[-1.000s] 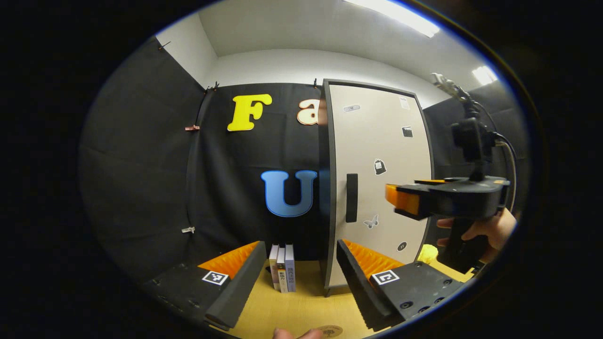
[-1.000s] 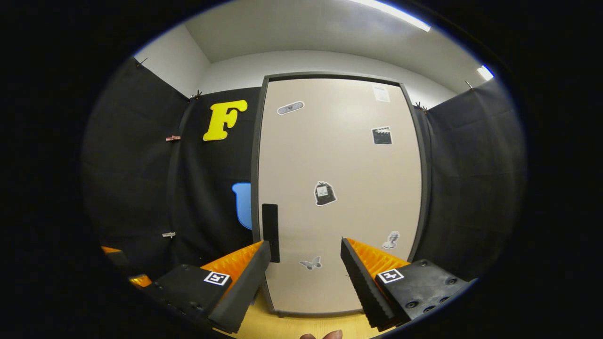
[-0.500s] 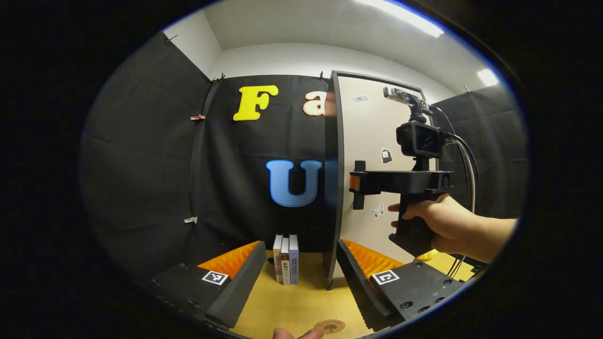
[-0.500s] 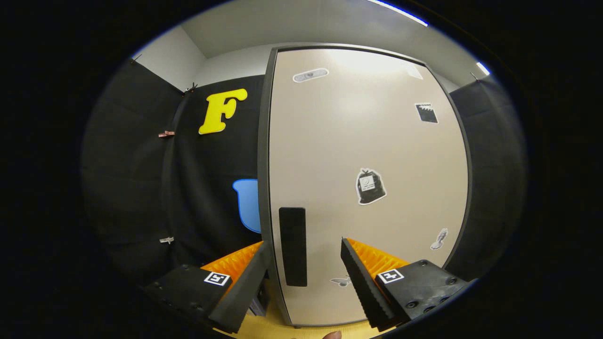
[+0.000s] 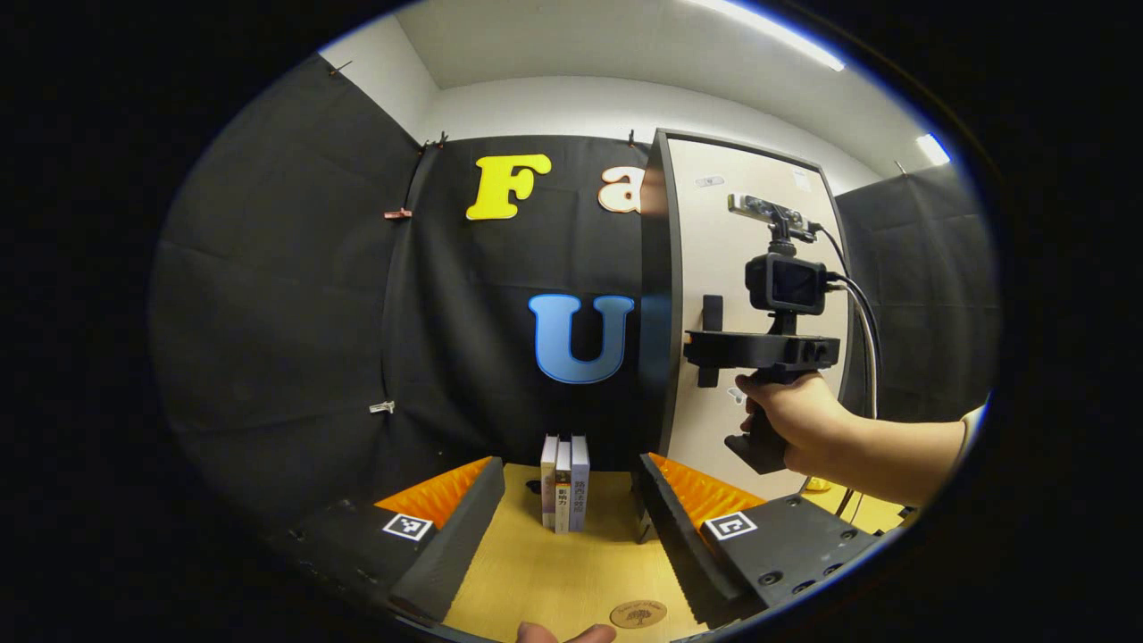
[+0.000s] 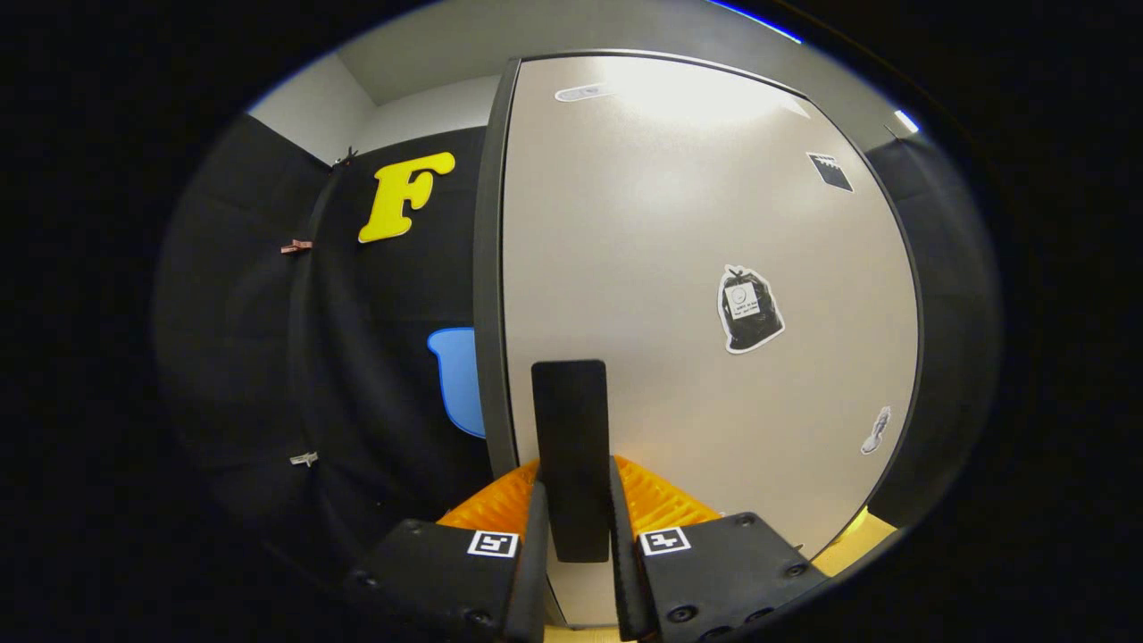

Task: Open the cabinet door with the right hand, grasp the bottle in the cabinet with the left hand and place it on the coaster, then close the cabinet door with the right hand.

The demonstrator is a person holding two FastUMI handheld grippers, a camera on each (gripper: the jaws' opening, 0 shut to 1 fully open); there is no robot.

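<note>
Flat black vertical door handle (image 6: 571, 455) clamped between right gripper (image 6: 573, 536) fingers, low on beige cabinet door (image 6: 705, 268); door closed, bottle unseen. Advise: hold grip firm, pull along hinge arc. Left gripper (image 5: 563, 527) fingers apart, empty, above wooden tabletop (image 5: 536, 572); round wooden coaster (image 5: 638, 614) close.

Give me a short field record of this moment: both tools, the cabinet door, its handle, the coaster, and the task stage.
right tool: shut on the black upright rectangular door handle
left tool: open, holding nothing, above the light wooden table
beige cabinet door with stickers: closed, as far as can be seen
round brown wooden coaster: bare, on the table near the left tool
bottle: unseen behind the door
stage: handle gripped, door not yet pulled
</note>
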